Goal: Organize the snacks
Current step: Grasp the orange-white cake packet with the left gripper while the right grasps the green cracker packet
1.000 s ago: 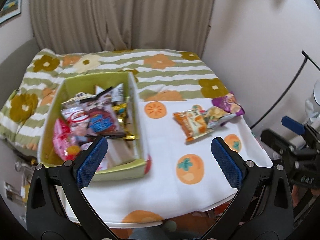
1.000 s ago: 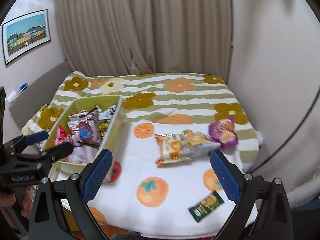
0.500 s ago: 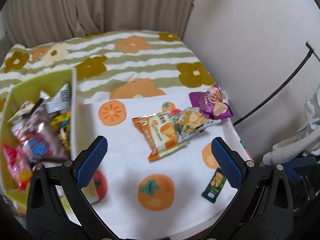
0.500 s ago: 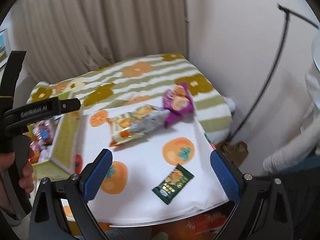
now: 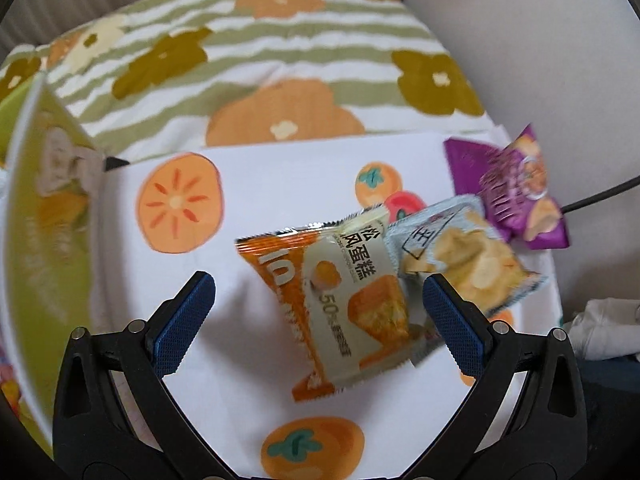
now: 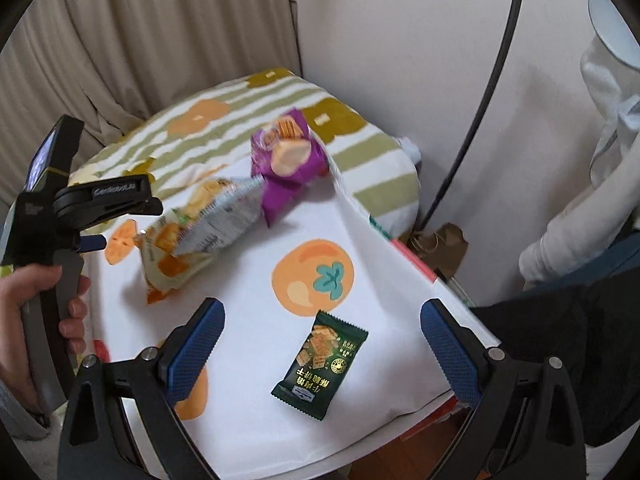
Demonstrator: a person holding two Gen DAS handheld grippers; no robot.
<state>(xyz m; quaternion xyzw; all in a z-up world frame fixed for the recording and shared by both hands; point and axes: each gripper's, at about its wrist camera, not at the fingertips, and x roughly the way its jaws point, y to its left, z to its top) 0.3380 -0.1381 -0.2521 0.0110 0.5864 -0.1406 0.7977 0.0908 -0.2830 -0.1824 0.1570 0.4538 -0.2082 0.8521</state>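
On the fruit-print cloth, both spread grippers hover, left over overlapping packets, right over a green one.

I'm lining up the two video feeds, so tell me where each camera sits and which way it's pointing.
Left wrist: on the left tongs, looking down at the orange cake packet; only its open fingers show.
Right wrist: on the right tongs, facing the green cracker packet; left hand visible.
Shared: the orange packet, the purple bag.

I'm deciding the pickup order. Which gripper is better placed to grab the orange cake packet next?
Left. The left gripper is open with the orange cake packet directly between its fingers. The right gripper is open over the dark green packet.
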